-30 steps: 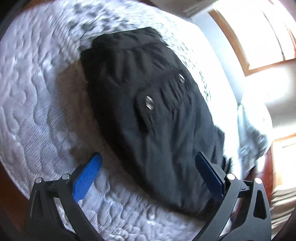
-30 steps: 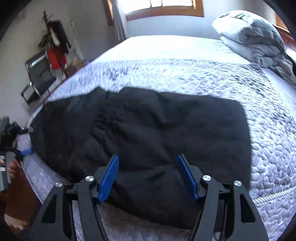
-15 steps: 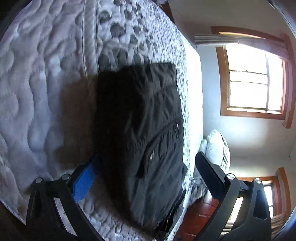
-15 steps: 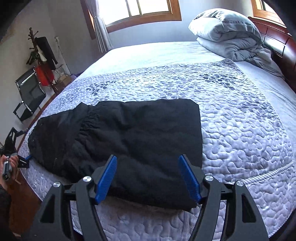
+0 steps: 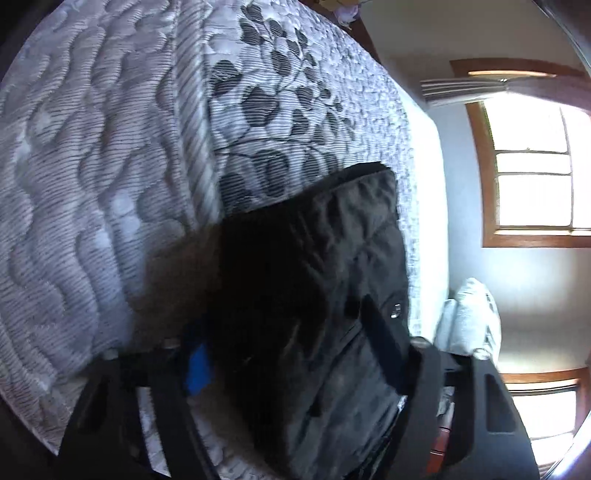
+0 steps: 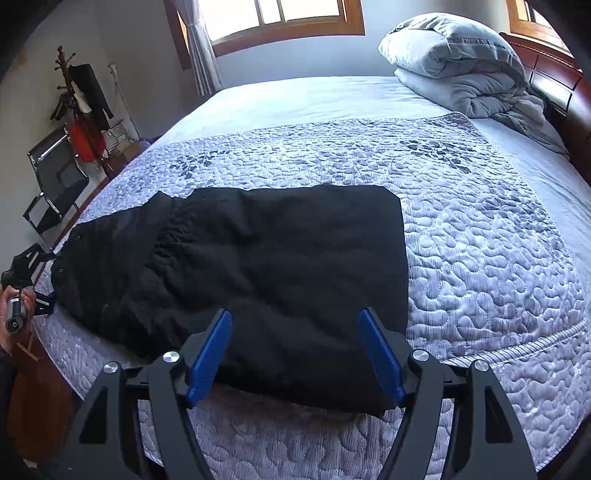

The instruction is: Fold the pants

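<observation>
Lying flat on the quilted bedspread [image 6: 480,240], the black pants [image 6: 258,258] are folded into a rough rectangle w/ a straight edge at right and the bunched waist end at left, close to the near-left corner of the bed. Right gripper [image 6: 295,354] hovers at the near edge of the pants, blue fingers [image 6: 208,358] spread wide, nothing held; the near hem of the fabric sits between and just beyond the fingertips, but can't tell if they touch it. Left gripper [image 5: 291,354] is at the waist end, also spread wide w/ the fabric filling the gap between its fingers; the left finger pad [image 5: 197,369] is half hidden behind the cloth, the right finger lies over the fabric near a metal snap [image 5: 396,307]. Contact probable but blurred, so can't tell if it grips anything. In the right wrist view the left gripper [image 6: 40,275] shows at far left by the waist corner, held in the person's hand [image 6: 14,310]. Far right on the bed: a folded grey duvet [image 6: 461,62] against the wooden headboard [image 6: 557,88]. Far left of the room: a chair [image 6: 55,177] and a coat rack [image 6: 77,103] under a window [image 6: 273,14].
</observation>
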Motion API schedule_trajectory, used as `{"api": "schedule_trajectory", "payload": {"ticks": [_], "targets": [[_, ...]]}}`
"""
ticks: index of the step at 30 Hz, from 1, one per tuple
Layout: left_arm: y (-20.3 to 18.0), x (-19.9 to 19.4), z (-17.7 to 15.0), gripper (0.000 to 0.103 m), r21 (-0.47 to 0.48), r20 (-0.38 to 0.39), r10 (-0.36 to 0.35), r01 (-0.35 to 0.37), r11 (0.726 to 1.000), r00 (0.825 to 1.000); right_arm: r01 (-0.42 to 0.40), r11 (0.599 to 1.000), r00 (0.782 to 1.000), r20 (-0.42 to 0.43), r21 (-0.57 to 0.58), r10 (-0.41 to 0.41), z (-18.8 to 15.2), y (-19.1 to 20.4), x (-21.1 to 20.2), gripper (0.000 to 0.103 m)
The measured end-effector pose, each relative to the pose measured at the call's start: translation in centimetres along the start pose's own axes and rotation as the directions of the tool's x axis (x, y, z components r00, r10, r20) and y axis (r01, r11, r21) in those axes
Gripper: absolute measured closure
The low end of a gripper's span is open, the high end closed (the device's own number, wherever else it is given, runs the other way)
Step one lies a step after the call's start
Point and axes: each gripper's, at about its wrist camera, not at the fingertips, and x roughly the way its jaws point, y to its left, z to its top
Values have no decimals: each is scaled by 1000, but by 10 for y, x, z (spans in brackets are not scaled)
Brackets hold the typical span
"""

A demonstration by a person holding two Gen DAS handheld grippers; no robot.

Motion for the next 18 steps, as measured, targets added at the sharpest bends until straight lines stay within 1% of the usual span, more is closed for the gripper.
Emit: {"api": "schedule_trajectory", "payload": {"ticks": [1, 2, 3, 4, 6, 8, 10, 12, 14, 16, 18], "targets": [[0, -2, -1, 50, 10, 7, 21, -21, 1000, 1000, 0, 1000, 1000, -4, 4, 0, -1, -1, 1, 30], [4, -8, -3, 54, 16, 12, 22, -23, 1000, 1000, -1, 1000, 1000, -8, 10, 1, -1, -2, 2, 30], [4, -11, -5, 65, 20, 13, 7, -8, 1000, 1000, -3, 1000, 1000, -11, 14, 3, -2, -3, 3, 30], [5, -15, -10, 69, 15, 17, -10, 10, 1000, 1000, -5, 1000, 1000, -15, 19, 5, -3, -4, 4, 30], [2, -19, -16, 74, 15, 30, -19, 19, 1000, 999, -4, 1000, 1000, -19, 23, 4, -4, -5, 5, 30], [-5, -22, -24, 76, 34, 49, -24, 22, 999, 999, -4, 1000, 1000, -21, 25, 4, -4, -7, 6, 30], [-13, -16, -23, 75, 39, 53, -28, 26, 999, 998, -6, 1000, 1000, -21, 30, 7, -4, -8, 5, 30], [-14, -6, -20, 72, 14, 46, -35, 34, 999, 998, -8, 999, 1000, -21, 31, 8, -5, -8, 5, 30], [-9, 4, -17, 65, -14, 31, -45, 45, 999, 999, -5, 1000, 1000, -20, 30, 5, -5, -8, 4, 30], [-8, 12, -15, 48, -28, 22, -69, 69, 997, 997, 0, 1000, 1000, -27, 30, 1, -6, -10, 5, 30], [-15, 17, -14, 43, -21, 30, -59, 60, 998, 998, 6, 999, 999, -38, 35, -5, -7, -11, 7, 30]]}}
